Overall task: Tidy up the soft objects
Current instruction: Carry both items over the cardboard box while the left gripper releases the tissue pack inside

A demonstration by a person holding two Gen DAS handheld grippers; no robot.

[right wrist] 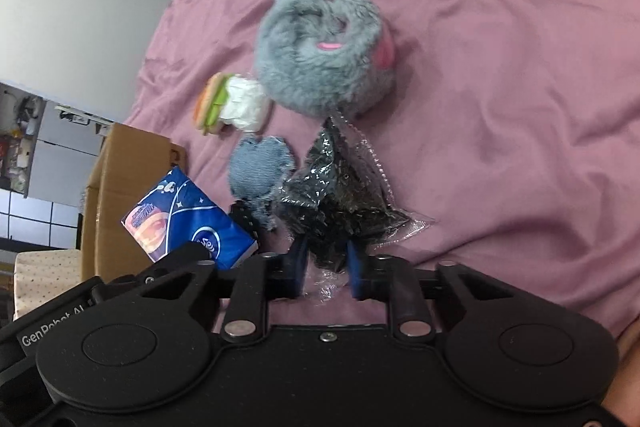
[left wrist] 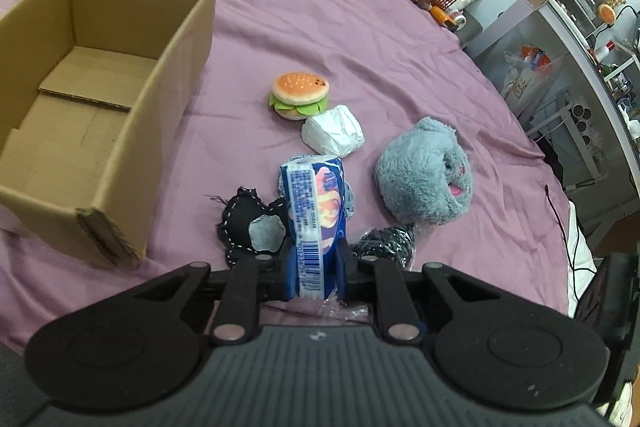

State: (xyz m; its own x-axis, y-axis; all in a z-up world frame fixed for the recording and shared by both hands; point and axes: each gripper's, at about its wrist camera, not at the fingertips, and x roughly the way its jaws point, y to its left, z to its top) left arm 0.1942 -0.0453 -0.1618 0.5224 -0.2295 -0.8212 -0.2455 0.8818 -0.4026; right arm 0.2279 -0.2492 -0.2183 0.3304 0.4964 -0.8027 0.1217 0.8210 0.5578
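Soft objects remain unsorted: cardboard box point(left wrist: 100, 99) at left stands empty. Left claw point(left wrist: 314, 267) pinches a tissue pack point(left wrist: 316, 211); right claw point(right wrist: 327, 267) grips a black bagged item point(right wrist: 340, 203). Plush burger point(left wrist: 300, 101), white bundle point(left wrist: 332, 135) and grey plush point(left wrist: 424, 175) await on the bench point(left wrist: 360, 27).

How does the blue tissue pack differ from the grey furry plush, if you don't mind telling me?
The blue tissue pack is a slim, glossy printed packet; the grey furry plush is round, fluffy and bulkier. The tissue pack is clamped in the left gripper; the plush lies free on the purple cloth. Both are outside the cardboard box.
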